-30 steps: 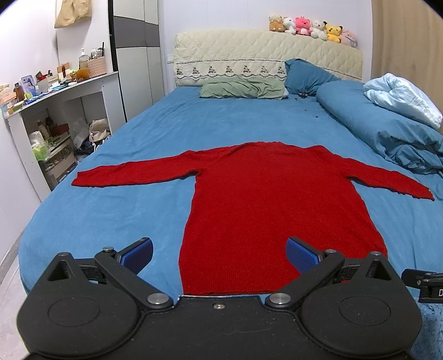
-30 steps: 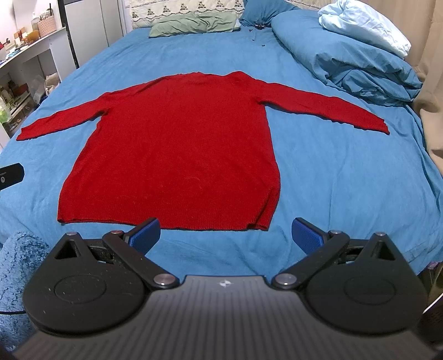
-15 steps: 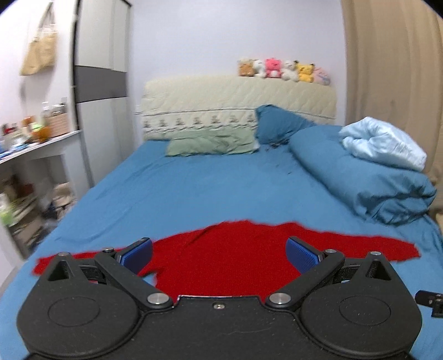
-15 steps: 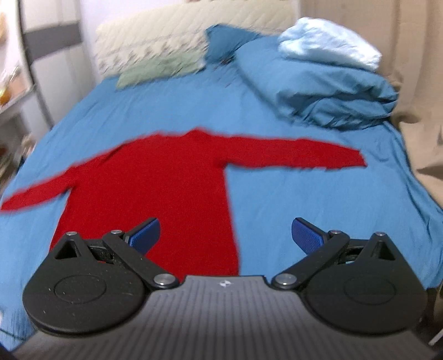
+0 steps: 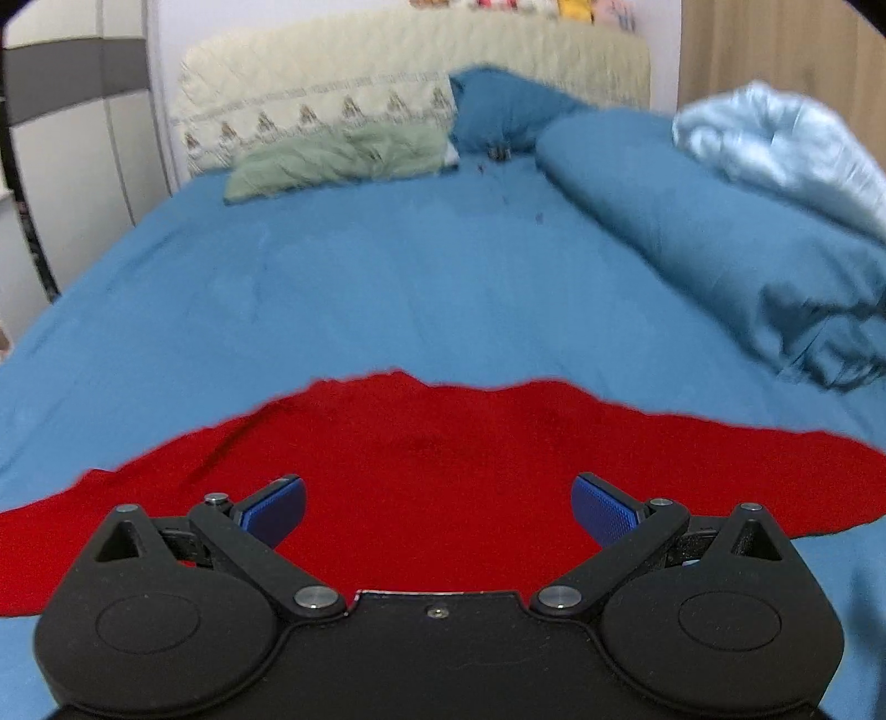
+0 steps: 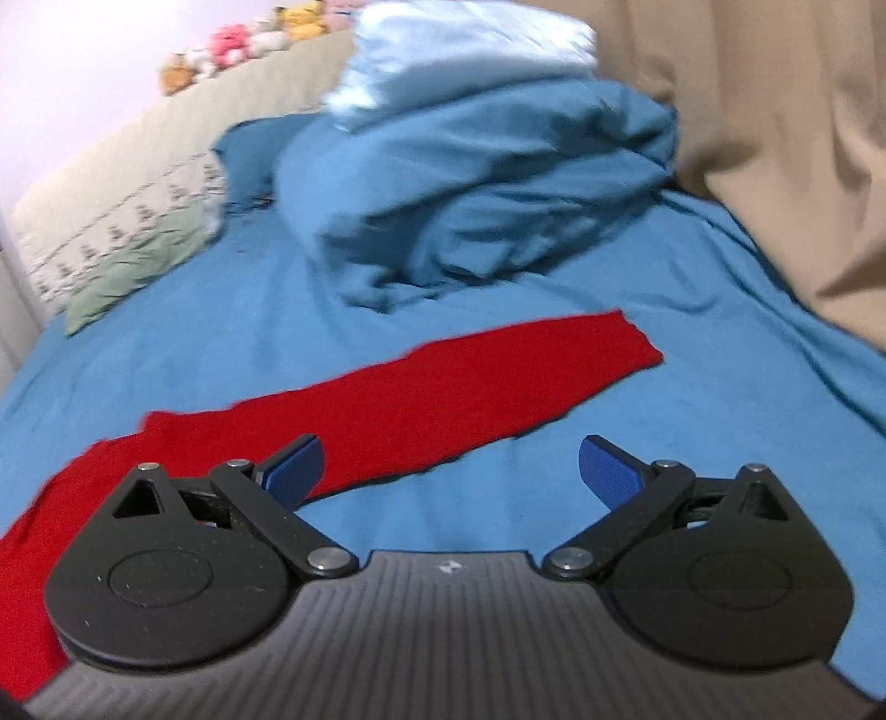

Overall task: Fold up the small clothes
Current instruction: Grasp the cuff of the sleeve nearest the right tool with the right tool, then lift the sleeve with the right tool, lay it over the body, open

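Nearest the viewer, two tools are hovering low over a bed, one in each of the person's hands. The left tool is spreading its two blue-padded fingers wide, released and gripping nothing, above the chest of one red sweater. The right tool is likewise gaping and empty, its left finger sitting over the near part of the sweater's right sleeve while its right finger is sitting over bare blue sheet. The sweater is lying flat on the bed with both sleeves stretched out sideways; no fold is showing yet, so the task appears to be at its opening step, the approach to a first grasp. The next move likely calls for the right tool to be reaching outward to the sleeve's cuff end, pinching a single layer, and carrying it across the body, while the left tool is steadying the torso. Farther back, one rolled blue duvet is lying along the right side with one pale blue quilt on top. At the head are one green pillow, one blue pillow, and a cream headboard, with a blurred row of plush toys, too smeared to be counting.
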The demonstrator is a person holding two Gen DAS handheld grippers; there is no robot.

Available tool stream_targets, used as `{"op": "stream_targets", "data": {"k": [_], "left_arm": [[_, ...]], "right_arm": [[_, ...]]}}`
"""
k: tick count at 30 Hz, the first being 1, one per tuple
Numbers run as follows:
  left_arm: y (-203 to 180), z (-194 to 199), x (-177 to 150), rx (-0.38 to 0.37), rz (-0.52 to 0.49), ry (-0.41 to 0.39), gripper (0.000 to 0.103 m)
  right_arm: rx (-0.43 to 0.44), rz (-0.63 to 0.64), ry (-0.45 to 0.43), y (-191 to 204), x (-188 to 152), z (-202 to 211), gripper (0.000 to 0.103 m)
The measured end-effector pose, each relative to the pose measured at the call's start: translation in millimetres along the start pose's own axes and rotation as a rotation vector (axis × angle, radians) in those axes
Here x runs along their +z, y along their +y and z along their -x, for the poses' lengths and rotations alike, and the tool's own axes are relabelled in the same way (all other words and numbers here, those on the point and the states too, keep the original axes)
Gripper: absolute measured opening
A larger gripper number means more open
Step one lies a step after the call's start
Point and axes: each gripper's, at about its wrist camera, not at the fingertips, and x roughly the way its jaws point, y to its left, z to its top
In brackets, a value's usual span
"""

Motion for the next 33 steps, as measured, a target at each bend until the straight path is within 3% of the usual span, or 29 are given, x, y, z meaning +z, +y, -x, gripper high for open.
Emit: {"op": "stream_targets", "data": {"k": [4, 6, 8, 12, 14, 16, 19, 21, 23, 26, 30, 33], "left_arm": [[-6, -60, -6, -0.015, 0.006, 0.085, 0.103], [-8, -86, -10, -0.006, -0.006, 0.116, 0.103], [-9, -105, -15, 0.006, -0.019, 0.138, 0.103], [-7, -134, -21, 0.001, -0.006, 0.169, 0.103], [-6, -145, -22, -0.008, 0.02, 0.184, 0.103], [-3, -149, -23, -0.008, 0.033, 0.168, 0.103], [1, -150, -19, -0.02, 0.033, 0.162, 0.103], [10, -141, -16, -0.031, 0.046, 0.151, 0.103], [22, -126, -12, -0.025, 0.051, 0.111, 0.103], [44, -96, -4, -0.001, 0.043, 0.032, 0.103], [93, -58, 6, 0.048, 0.051, -0.059, 0.103], [137, -39, 5, 0.078, 0.068, -0.104, 0.103]], "right_arm": [[-0.063, -0.036, -0.014, -26, -8, -58, 0.103], [-0.072, -0.053, -0.004, -35, -8, -84, 0.097], [-0.091, -0.067, 0.002, -40, -9, -106, 0.083], [-0.129, -0.069, -0.012, -46, -8, -135, 0.065], [-0.153, -0.05, -0.026, -45, -5, -143, 0.041], [-0.169, -0.055, -0.025, -46, -1, -146, 0.029], [-0.189, -0.052, -0.008, -45, 8, -151, 0.02], [-0.169, -0.035, -0.009, -39, 16, -147, 0.02], [-0.116, -0.016, -0.034, -23, 28, -134, 0.02], [0.034, 0.02, -0.09, 24, 54, -109, 0.02], [0.292, 0.111, -0.155, 127, 75, -74, 0.02], [0.495, 0.188, -0.162, 214, 64, -56, 0.02]]}}
